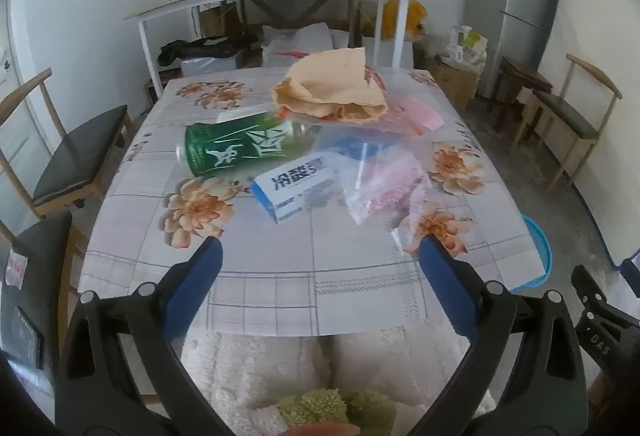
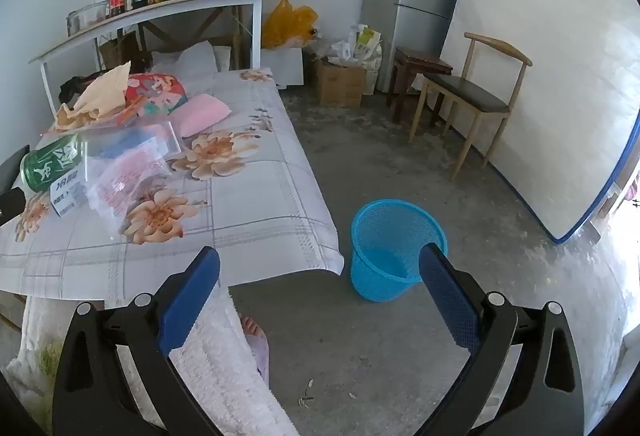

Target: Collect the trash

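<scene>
Both grippers spread wide and empty above a table of trash.

Left wrist view: the left gripper (image 1: 320, 252) hangs jaws apart over the floral-cloth table (image 1: 280, 276); one green cylindrical metal can (image 1: 236, 150) lies on its side, long axis left-right, beside one blue-and-white cardboard box (image 1: 296, 188), clear crinkled plastic bags (image 1: 380, 180) and crumpled tan paper (image 1: 332, 88). Right wrist view: the right gripper (image 2: 320, 260), fingers apart, holds nothing; one blue mesh plastic basket (image 2: 396, 248) stands upright on the concrete floor beside the table.

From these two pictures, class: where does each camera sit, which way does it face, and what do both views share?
Left wrist: on the left gripper, jaws open, facing down over the floral-cloth table at the green drink can; fluffy white clothing shows.
Right wrist: on the right gripper, jaws open, facing the blue mesh plastic bin on the floor; a bare foot shows.
Shared: table, can, bin.
</scene>
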Available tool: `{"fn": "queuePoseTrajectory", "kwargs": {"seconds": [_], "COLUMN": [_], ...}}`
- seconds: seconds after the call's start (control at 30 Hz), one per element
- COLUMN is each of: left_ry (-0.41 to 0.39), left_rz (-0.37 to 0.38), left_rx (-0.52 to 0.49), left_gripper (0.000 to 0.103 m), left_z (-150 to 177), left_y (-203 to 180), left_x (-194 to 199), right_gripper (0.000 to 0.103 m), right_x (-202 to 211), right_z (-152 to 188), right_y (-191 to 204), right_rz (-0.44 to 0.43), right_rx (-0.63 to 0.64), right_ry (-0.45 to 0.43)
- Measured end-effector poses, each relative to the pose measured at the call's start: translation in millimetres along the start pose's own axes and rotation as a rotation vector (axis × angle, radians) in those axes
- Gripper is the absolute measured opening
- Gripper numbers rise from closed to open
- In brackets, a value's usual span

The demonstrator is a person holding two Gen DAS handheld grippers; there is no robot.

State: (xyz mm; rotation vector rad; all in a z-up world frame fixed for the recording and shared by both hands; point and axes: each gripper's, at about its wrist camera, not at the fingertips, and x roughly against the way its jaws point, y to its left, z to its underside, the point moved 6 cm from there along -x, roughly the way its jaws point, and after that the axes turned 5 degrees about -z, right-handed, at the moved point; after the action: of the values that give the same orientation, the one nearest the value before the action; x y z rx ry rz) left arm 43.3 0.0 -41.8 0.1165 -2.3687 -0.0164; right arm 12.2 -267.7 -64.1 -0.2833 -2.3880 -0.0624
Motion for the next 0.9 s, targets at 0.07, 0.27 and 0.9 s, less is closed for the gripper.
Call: {"fn": "queuePoseTrajectory", "kwargs": {"seconds": [0.07,0.27,0.9], "left_ry": [-0.002,-0.002,-0.001], "left_rz": [0.002,-0.002,-0.050], "left_rx": [-0.002,0.010,0.057], "left_gripper": [0.095,0.095,0.095], "left_z": [0,-2,-2], "left_y": [0,23,30], "left_x": [0,0,-7], "right_gripper": [0.097,0.097,0.097], "right_x": [0,0,-3], "right_z": [-1,-2,-8], "right_y": [-1,0,7], "right_rz": [-0.002,-0.006,-0.015], "right_rx": [-0.002,0.012,0.011], "right_ry": [-0.006,-0.004,-0.014]}}
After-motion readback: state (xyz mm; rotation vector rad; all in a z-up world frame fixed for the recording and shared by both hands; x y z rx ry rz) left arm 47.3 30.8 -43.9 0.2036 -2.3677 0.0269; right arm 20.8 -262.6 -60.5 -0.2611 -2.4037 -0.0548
